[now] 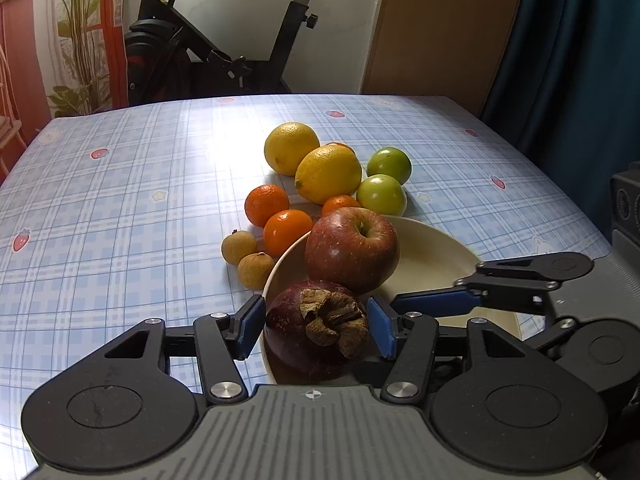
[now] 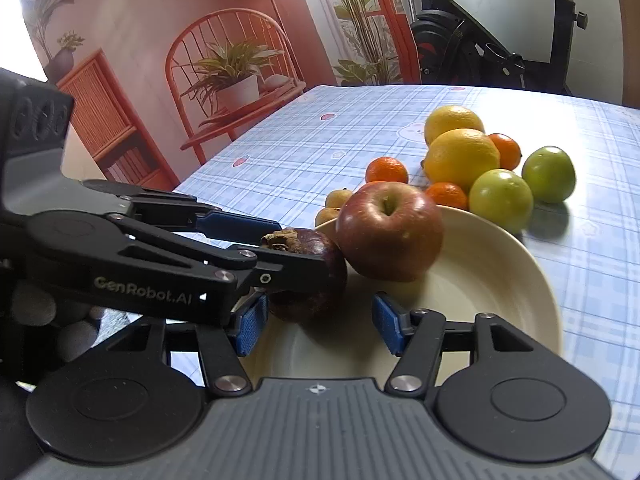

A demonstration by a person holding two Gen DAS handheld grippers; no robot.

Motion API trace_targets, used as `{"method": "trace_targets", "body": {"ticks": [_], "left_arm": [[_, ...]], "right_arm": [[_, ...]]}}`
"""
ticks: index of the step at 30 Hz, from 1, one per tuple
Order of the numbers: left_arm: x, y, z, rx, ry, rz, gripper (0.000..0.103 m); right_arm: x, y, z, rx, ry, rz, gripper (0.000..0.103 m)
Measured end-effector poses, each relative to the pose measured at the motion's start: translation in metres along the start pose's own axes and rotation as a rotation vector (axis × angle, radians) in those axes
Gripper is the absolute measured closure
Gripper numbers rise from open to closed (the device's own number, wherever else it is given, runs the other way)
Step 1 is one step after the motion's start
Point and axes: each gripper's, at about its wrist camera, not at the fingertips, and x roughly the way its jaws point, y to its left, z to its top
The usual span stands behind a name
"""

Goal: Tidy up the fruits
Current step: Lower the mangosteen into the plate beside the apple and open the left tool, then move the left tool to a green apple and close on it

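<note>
I've got the left gripper (image 1: pixel 316 326) around the mangosteen (image 1: pixel 316 332) in the cream bowl (image 1: pixel 436 256). Its blue pads sit at either side, but I can't tell if they press. The red apple (image 1: pixel 352 252) rests in the bowl just behind, touching the mangosteen. My right gripper (image 2: pixel 320 324) hangs unclenched and empty over the bowl. Lemons (image 1: pixel 328 174), oranges (image 1: pixel 266 204) and green fruits (image 1: pixel 381 195) crowd the checked tablecloth (image 1: pixel 120 200) beyond.

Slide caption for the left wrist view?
Left gripper jaws flank a mangosteen beside a red apple on the cream plate.
</note>
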Motion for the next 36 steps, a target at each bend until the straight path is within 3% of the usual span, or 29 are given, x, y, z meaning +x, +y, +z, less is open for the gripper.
{"method": "trace_targets", "body": {"ticks": [7,19,30,36], "left_arm": [[-0.002,-0.006,0.000,0.032,-0.004,0.025,0.043],[-0.016,-0.002,0.008,-0.003,-0.065,0.006,0.044],[-0.012,-0.006,0.068,0.016,-0.120,-0.013,0.044],[0.016,-0.019,0.101,0.013,-0.097,-0.059,0.046]], "right_arm": [[-0.035,-0.016,-0.004,0.051,-0.063,-0.008,0.042],[-0.062,-0.055,0.007,0.074,-0.164,-0.166,0.042],[-0.060,-0.088,0.022,0.003,-0.219,-0.306,0.042],[-0.048,-0.106,0.031,-0.039,-0.245,-0.321,0.042]]}}
